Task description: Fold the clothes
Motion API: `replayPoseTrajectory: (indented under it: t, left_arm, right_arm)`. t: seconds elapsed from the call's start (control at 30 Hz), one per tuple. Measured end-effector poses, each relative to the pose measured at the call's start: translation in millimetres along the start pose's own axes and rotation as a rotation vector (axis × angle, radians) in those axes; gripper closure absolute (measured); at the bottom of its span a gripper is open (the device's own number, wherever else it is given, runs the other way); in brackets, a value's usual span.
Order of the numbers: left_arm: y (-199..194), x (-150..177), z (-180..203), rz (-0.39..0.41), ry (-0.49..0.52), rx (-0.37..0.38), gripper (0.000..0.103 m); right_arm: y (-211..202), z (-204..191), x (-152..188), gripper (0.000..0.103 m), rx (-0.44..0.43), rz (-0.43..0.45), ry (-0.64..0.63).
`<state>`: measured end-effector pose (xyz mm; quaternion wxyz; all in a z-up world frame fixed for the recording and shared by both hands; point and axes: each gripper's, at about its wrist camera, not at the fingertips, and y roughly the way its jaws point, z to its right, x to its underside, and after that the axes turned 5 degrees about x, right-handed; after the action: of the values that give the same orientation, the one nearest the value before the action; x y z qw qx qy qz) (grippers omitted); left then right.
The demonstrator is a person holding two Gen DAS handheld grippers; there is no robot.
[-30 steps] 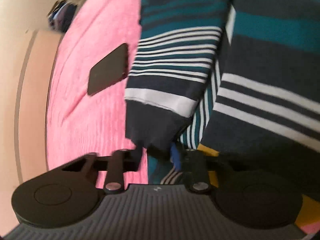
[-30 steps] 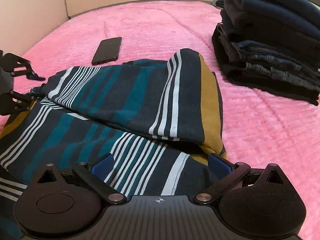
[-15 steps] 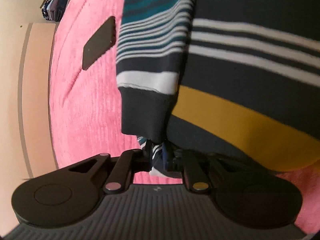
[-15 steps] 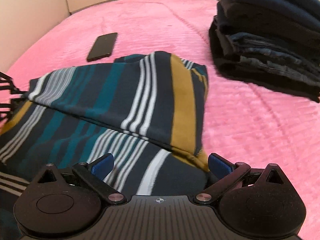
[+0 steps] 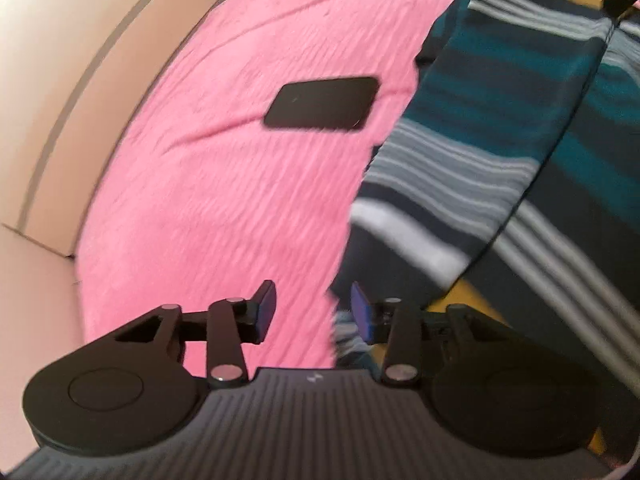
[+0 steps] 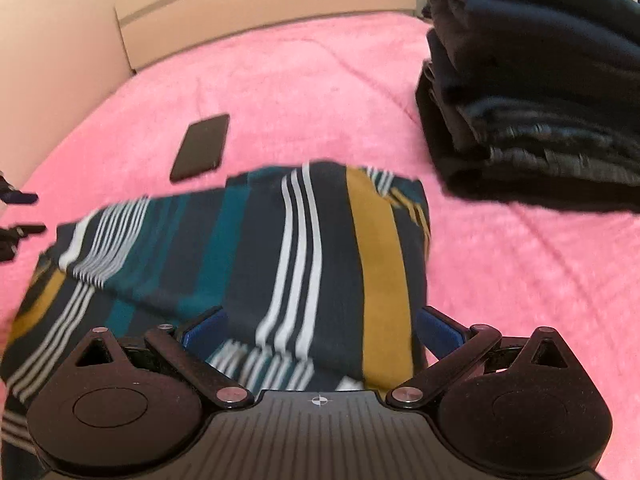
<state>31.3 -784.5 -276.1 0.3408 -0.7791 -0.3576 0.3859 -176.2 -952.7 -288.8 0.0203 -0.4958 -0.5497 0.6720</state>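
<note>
The striped sweater (image 6: 304, 264) lies limp and light on the bed (image 6: 320, 92); both jaws stand released. Best pinched, probably, at its blurred cuff (image 5: 400, 236).

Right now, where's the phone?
The phone lies flat on the pink bedspread, apart from and just beyond the left end of the striped sweater. In the left wrist view it sits left of the sweater's sleeve.
</note>
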Motion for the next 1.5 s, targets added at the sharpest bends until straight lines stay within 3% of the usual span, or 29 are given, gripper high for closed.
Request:
replayPoseTrajectory:
  t: [0.1,0.27,0.37,0.4,0.43,0.53,0.57,0.7,0.8,0.9,1.1,1.27,1.33,1.4,1.5]
  left_arm:
    - [19,-7,-7,-0.016,-0.093,0.045,0.063]
    - [42,9,-51,-0.098,-0.565,0.213,0.064]
    - [54,19,-60,-0.113,-0.696,0.314,0.075]
    - [50,19,-59,-0.096,-0.677,0.299,0.081]
    - [42,17,-56,-0.061,-0.634,0.262,0.099]
    - [14,14,-45,0.046,-0.478,0.111,0.098]
    - [11,16,-44,0.038,-0.465,0.082,0.099]
    - [25,29,-45,-0.073,-0.507,0.112,0.093]
    - [17,31,-37,-0.033,-0.47,0.1,0.093]
    - [14,27,-24,-0.002,-0.431,0.152,0.085]
    - [18,16,1,-0.014,-0.374,0.191,0.087]
    - [2,10,8,0.055,-0.366,0.182,0.081]
    - [7,6,19,0.018,-0.341,0.22,0.075]
    - [18,3,30,-0.057,-0.313,0.258,0.066]
    - [12,-3,41,-0.058,-0.264,0.231,0.066]
  right_arm:
    - [9,-6,-10,0.001,-0.019,0.01,-0.036]
    - [21,-9,-16,0.0,-0.02,0.008,-0.068]
    - [24,-9,-13,0.0,-0.015,-0.007,-0.069]
    - [25,-9,-12,0.0,-0.012,-0.013,-0.069]
    - [24,-10,-11,0.0,-0.01,-0.015,-0.068]
    - [18,-8,-12,0.0,0.004,0.001,-0.062]
    - [16,-8,-13,0.0,0.005,0.011,-0.062]
    - [17,-14,-20,0.0,-0.018,0.034,-0.082]
    - [24,-20,-29,0.001,-0.074,0.054,-0.091]
    - [37,-20,-41,0.001,-0.144,0.062,-0.061]
    - [87,31,-42,0.001,-0.054,-0.038,0.112]
    - [50,35,-44,0.001,-0.115,0.044,0.16]
    - [46,35,-34,0.0,-0.156,0.023,0.198]
    - [55,40,-17,0.001,-0.168,-0.057,0.242]
    - [44,46,-4,0.001,-0.16,-0.049,0.264]
